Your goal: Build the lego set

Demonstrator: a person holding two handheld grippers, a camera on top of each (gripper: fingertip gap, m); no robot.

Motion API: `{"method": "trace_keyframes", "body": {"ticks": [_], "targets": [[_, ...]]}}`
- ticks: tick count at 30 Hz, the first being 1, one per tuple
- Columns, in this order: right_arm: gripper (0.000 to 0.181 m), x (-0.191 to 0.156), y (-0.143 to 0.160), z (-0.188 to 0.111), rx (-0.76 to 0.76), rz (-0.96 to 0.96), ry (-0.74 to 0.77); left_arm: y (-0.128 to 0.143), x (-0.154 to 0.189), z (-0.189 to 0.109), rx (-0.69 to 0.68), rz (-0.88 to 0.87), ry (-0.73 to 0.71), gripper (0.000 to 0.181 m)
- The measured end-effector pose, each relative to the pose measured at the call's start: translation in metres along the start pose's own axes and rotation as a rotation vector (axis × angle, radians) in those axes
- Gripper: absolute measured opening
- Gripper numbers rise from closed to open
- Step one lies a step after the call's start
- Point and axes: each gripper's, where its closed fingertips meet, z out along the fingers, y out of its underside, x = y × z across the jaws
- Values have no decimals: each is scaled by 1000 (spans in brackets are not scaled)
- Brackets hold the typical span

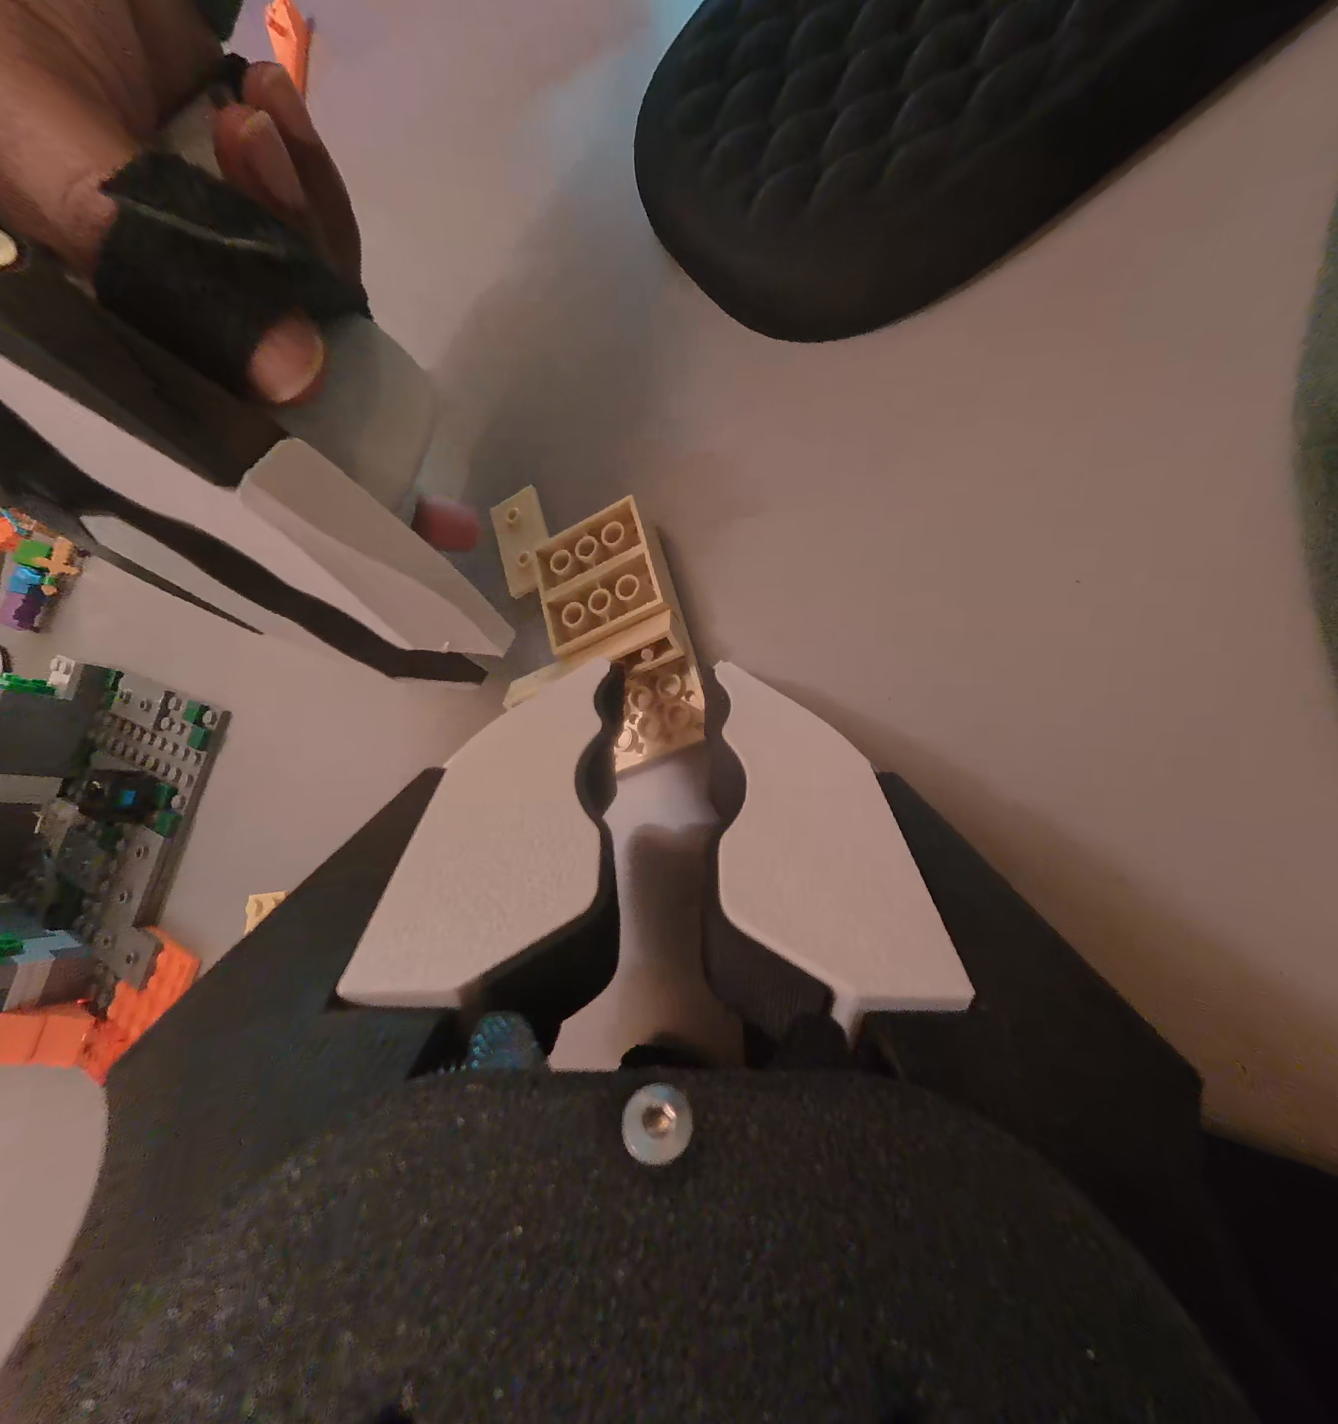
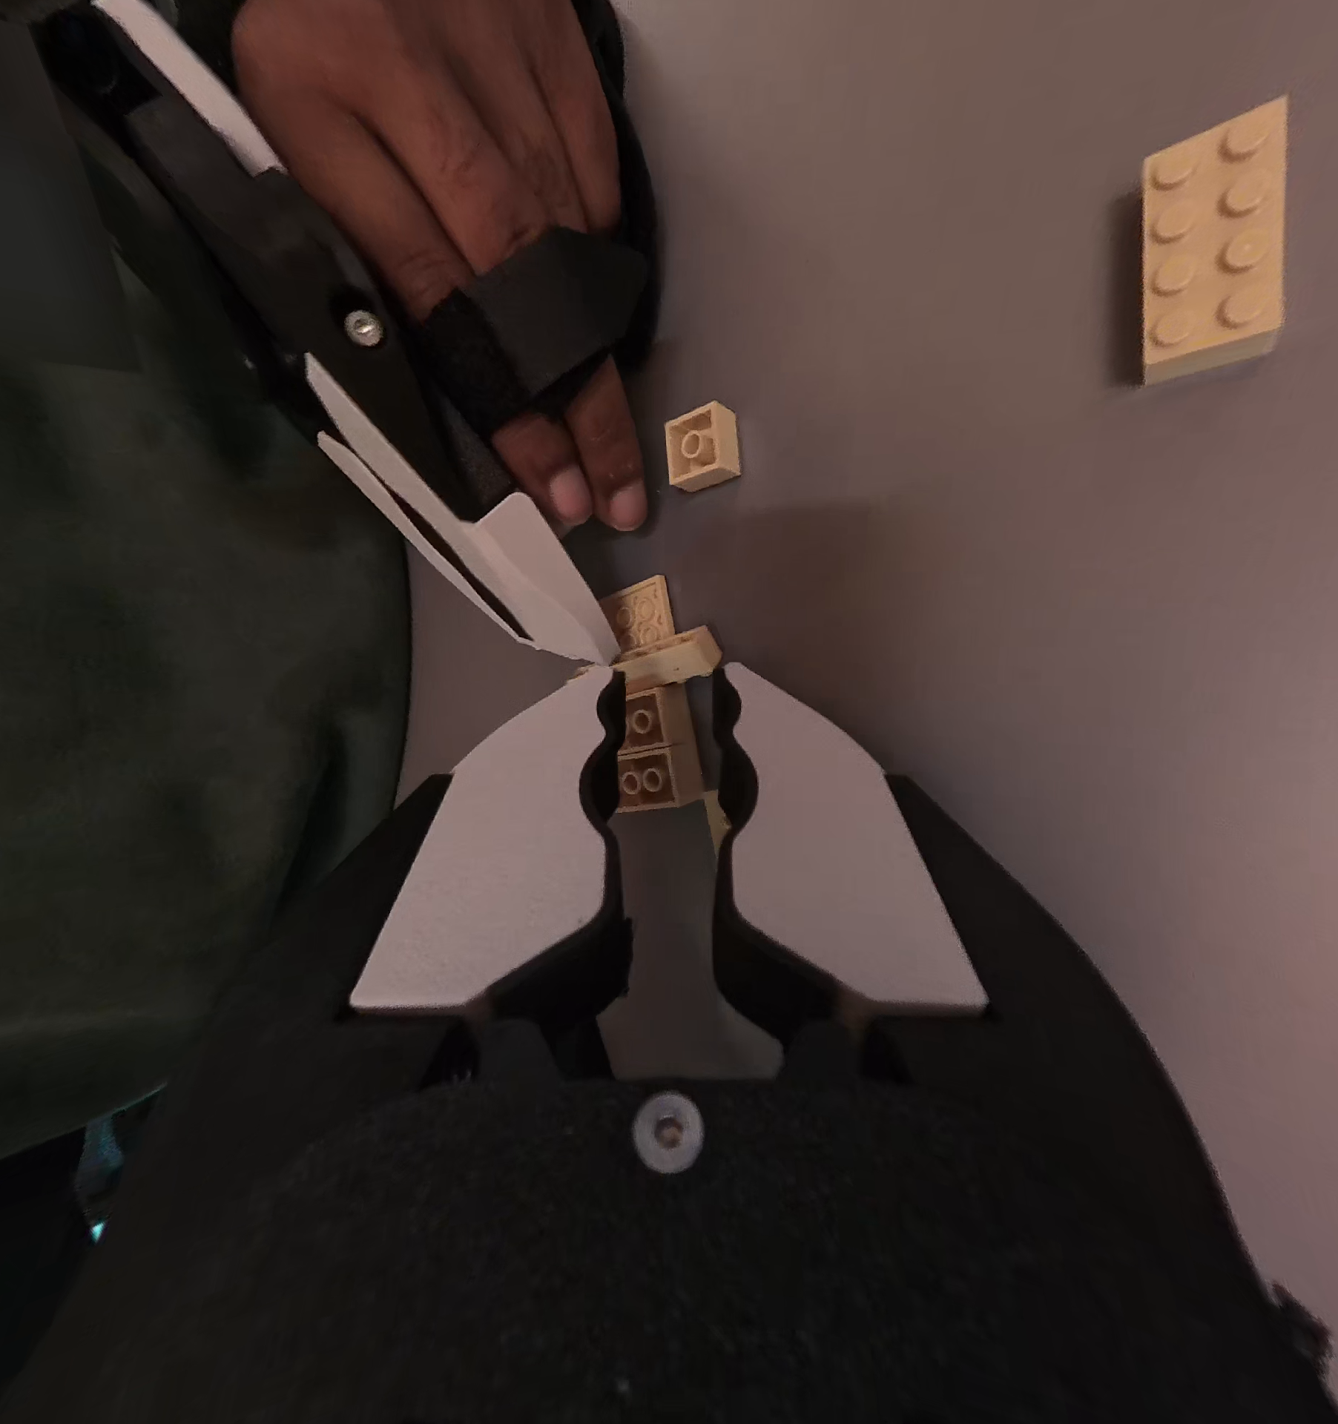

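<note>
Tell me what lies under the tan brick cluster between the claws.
Under the tan brick cluster only the pale table shows. The bricks face hollow side up; whether anything lies beneath them is hidden by the cluster itself.

Each camera sits just behind its own gripper's fingers, looking forward along them and steeply down at the pale table [image 1: 959,501], very close. Both views share the tan brick cluster [image 1: 612,586] [image 2: 650,740] at the fingertips, approached from roughly opposite sides. Each also catches the other gripper entering from its upper left.
</note>
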Motion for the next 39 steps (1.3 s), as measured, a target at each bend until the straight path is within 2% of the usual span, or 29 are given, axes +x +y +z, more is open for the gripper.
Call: {"method": "trace_keyframes", "body": {"ticks": [6,10,13,18,28,32,39], "targets": [[23,-6,-1,3,62,-150,262,-1,-1,0,8,-7,-1,20],[25,3,-4,1,133,-218,451,-1,-1,0,9,-5,2,20],[27,6,-6,2,167,-135,416,-3,-1,1,8,1,-1,21],[27,7,-6,5,129,-49,368,-7,-4,2,16,0,-12,20],[21,16,4,2,104,-71,419,-11,-9,5,29,-5,-15,22],[21,14,8,1,101,-75,414,-11,-16,-3,39,-22,-34,21],[21,12,10,1,97,-90,403,-1,-11,-10,5,-45,30,14]]}}
